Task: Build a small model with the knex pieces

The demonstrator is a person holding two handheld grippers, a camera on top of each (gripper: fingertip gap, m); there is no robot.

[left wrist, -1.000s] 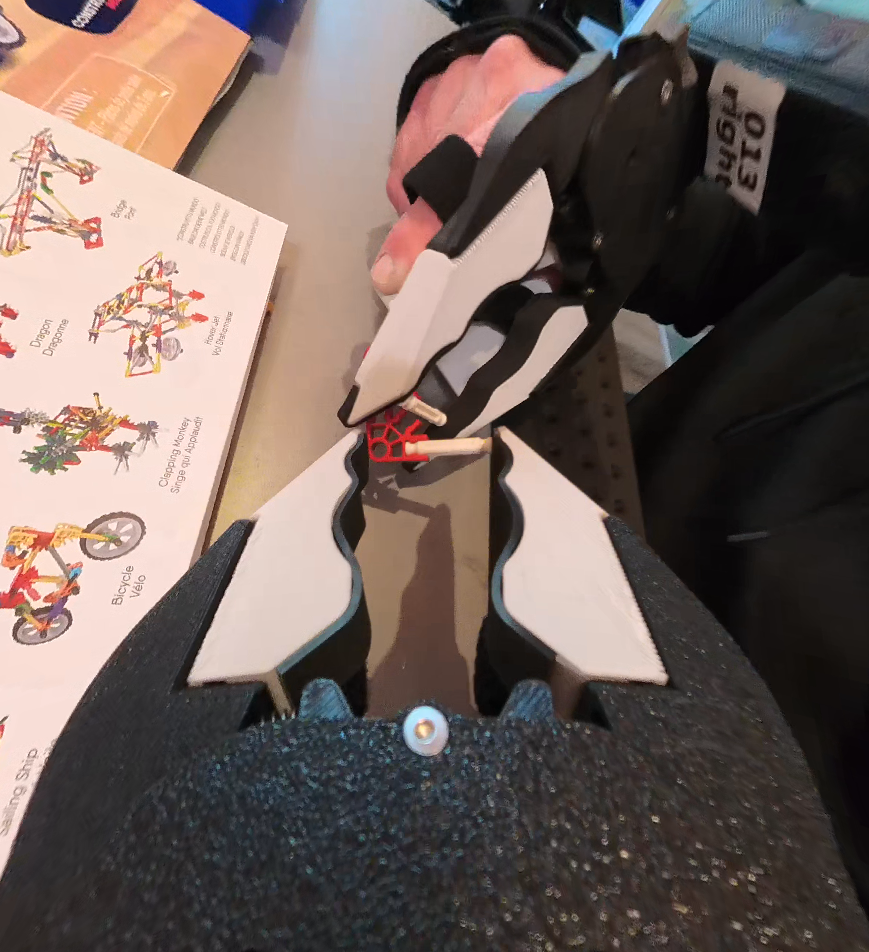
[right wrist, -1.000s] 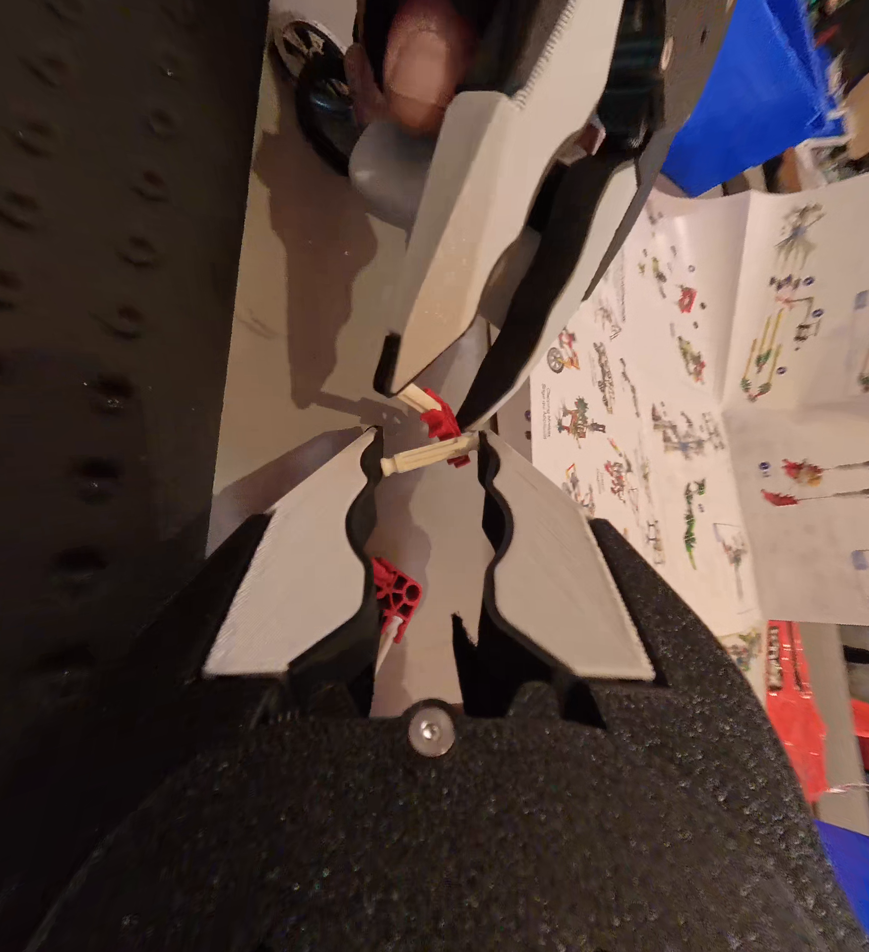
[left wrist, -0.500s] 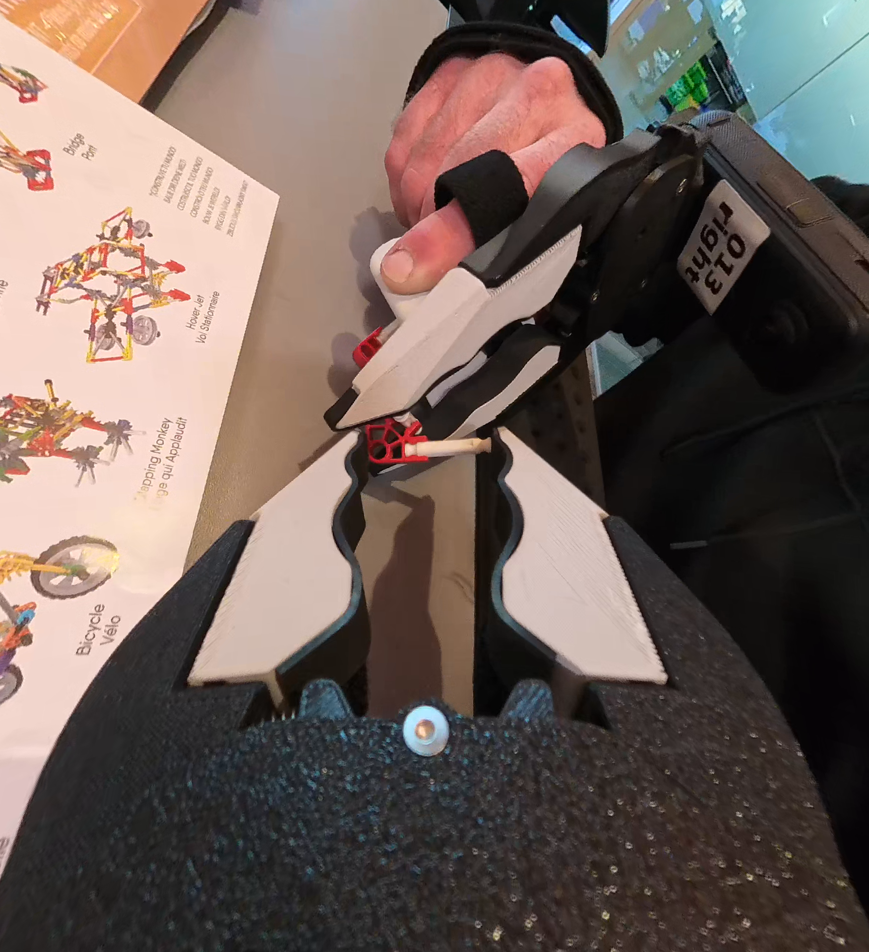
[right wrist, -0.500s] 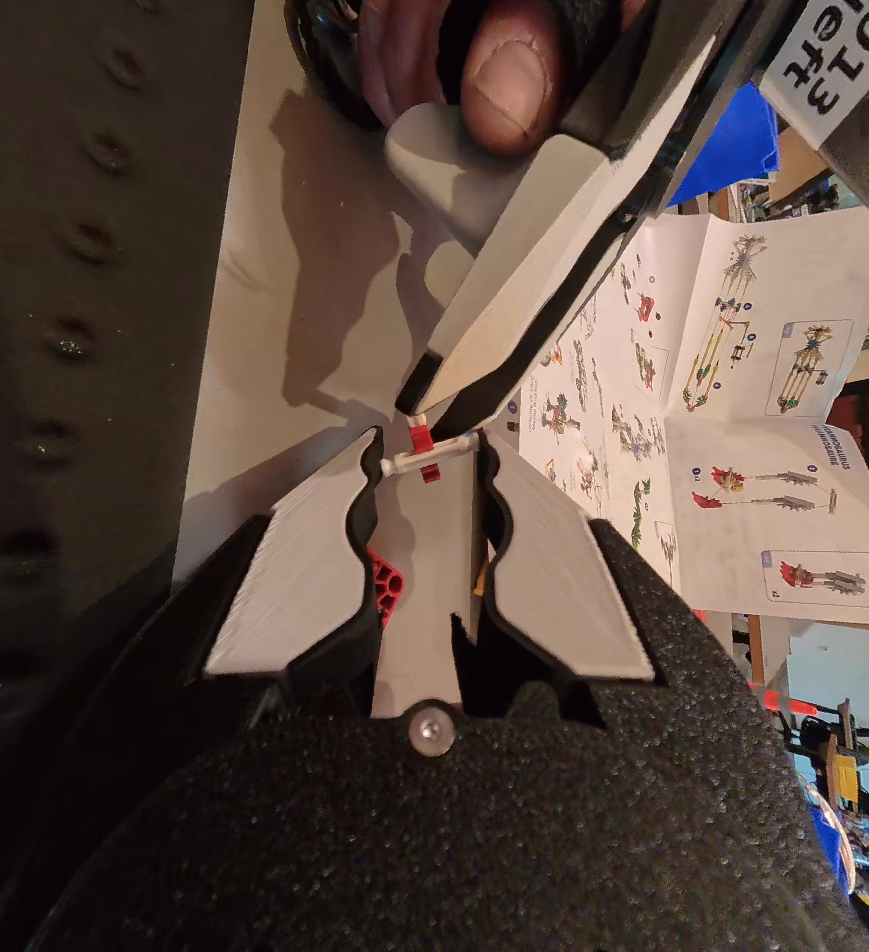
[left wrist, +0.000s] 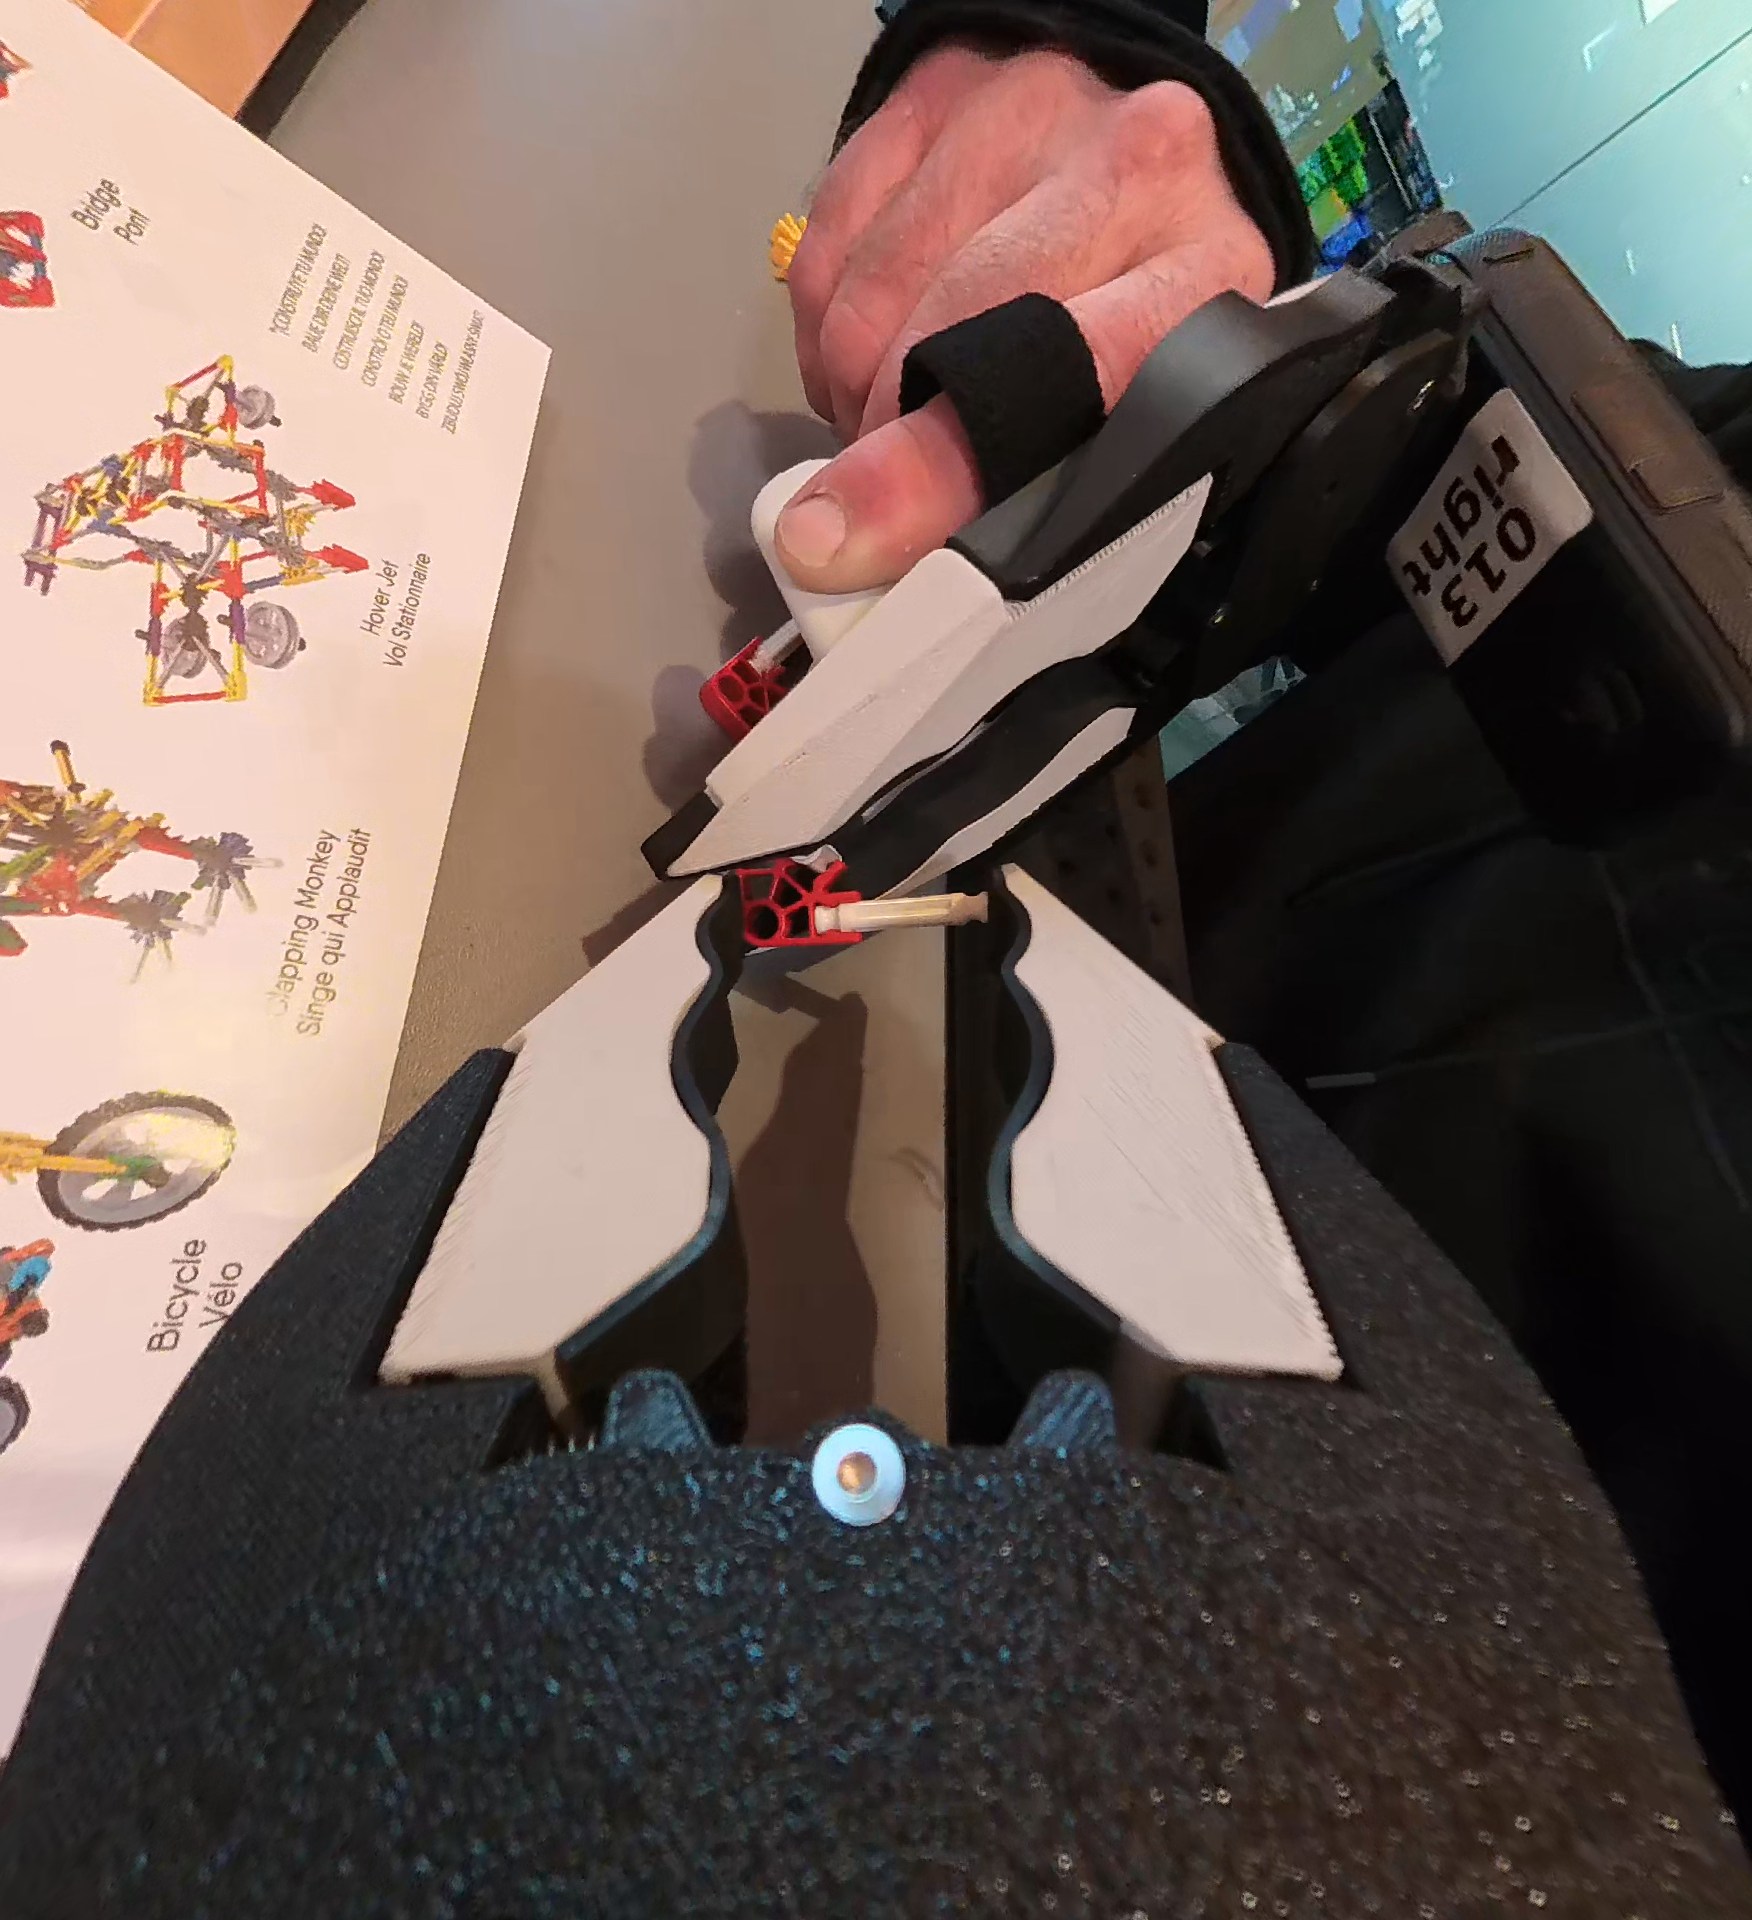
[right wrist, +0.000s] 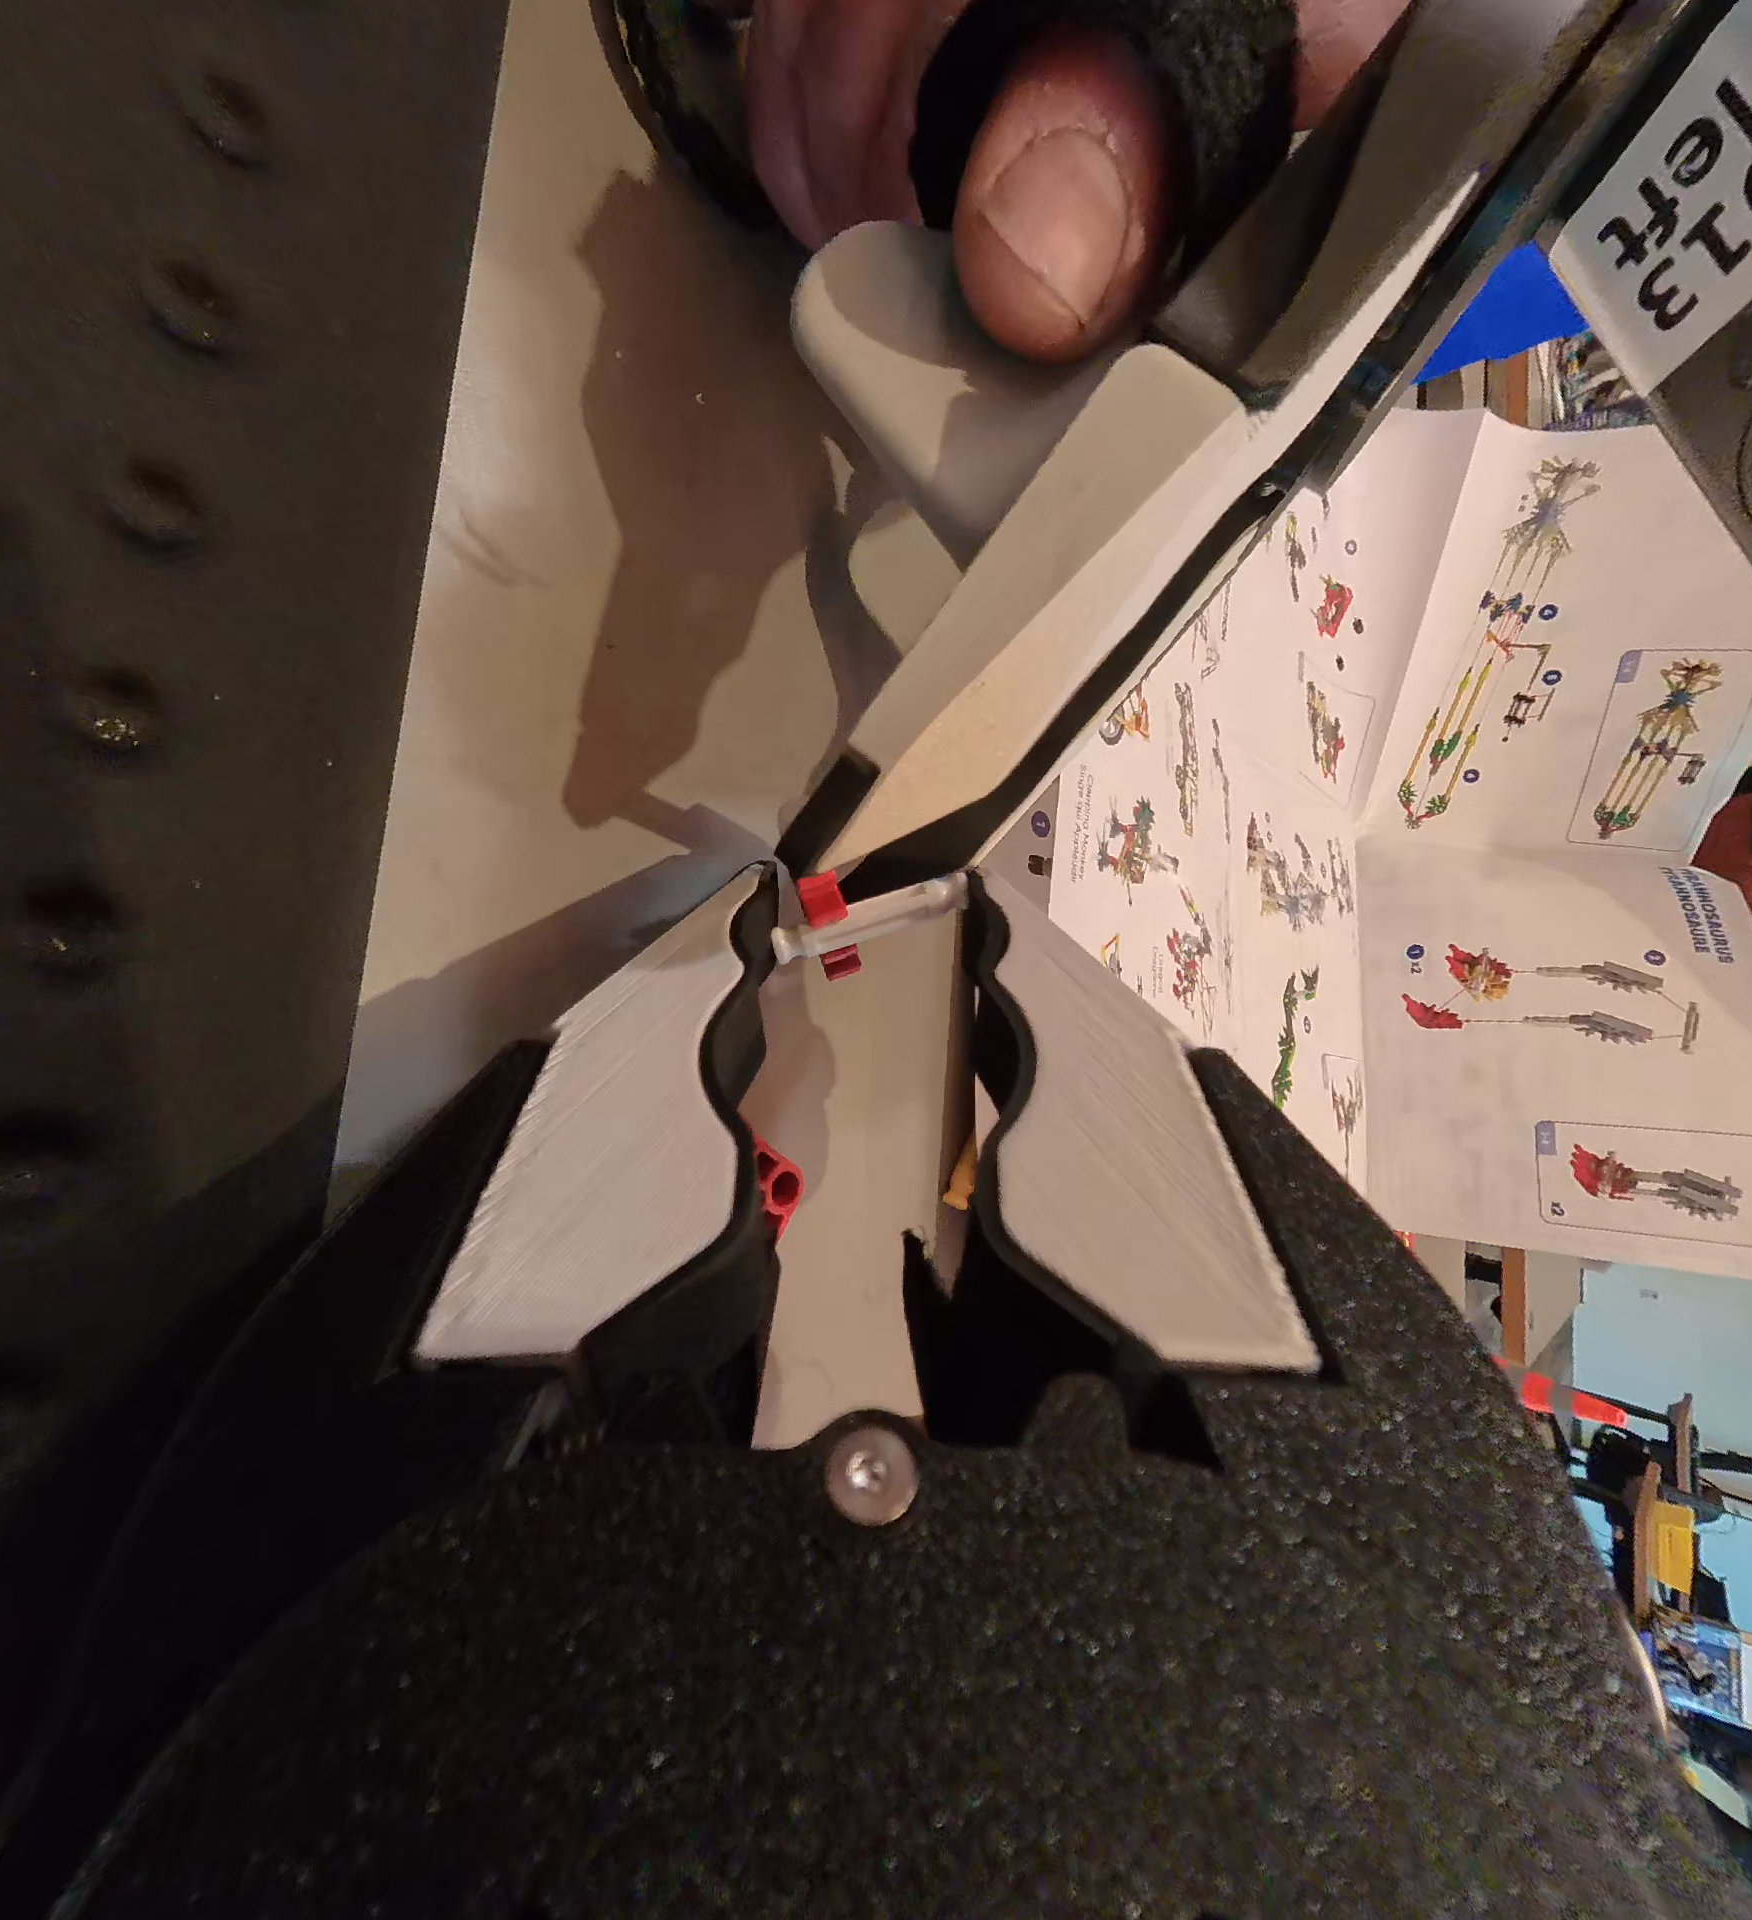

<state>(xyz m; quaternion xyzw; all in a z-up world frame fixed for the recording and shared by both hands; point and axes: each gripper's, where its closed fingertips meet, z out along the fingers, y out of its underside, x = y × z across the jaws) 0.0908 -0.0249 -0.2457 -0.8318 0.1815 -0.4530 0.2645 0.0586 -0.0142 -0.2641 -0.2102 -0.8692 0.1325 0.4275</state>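
Observation:
My left gripper (left wrist: 856, 904) is shut lengthwise on a small red connector (left wrist: 784, 906) with a white rod (left wrist: 908, 911) plugged into it. The piece spans its fingertips above the table. My right gripper (left wrist: 763, 871) comes in from the upper right, held by a hand (left wrist: 1007, 260), and its tips touch the top of that connector. In the right wrist view my right gripper (right wrist: 867, 914) is shut on a white rod (right wrist: 877, 914) clipped into the red connector (right wrist: 820, 899). The left gripper (right wrist: 851, 842) meets it there from above.
An illustrated instruction sheet (left wrist: 176, 520) lies to the left on the grey table (left wrist: 591, 208); it also shows in the right wrist view (right wrist: 1474, 935). A second red connector with a rod (left wrist: 742, 691) lies behind the right gripper. A black perforated board (right wrist: 124, 623) borders the table. A yellow piece (left wrist: 787, 241) lies farther back.
The right gripper has tilted lower and flatter against the left one. The red connector now shows edge-on on the right gripper's rod. Both grippers stay shut.

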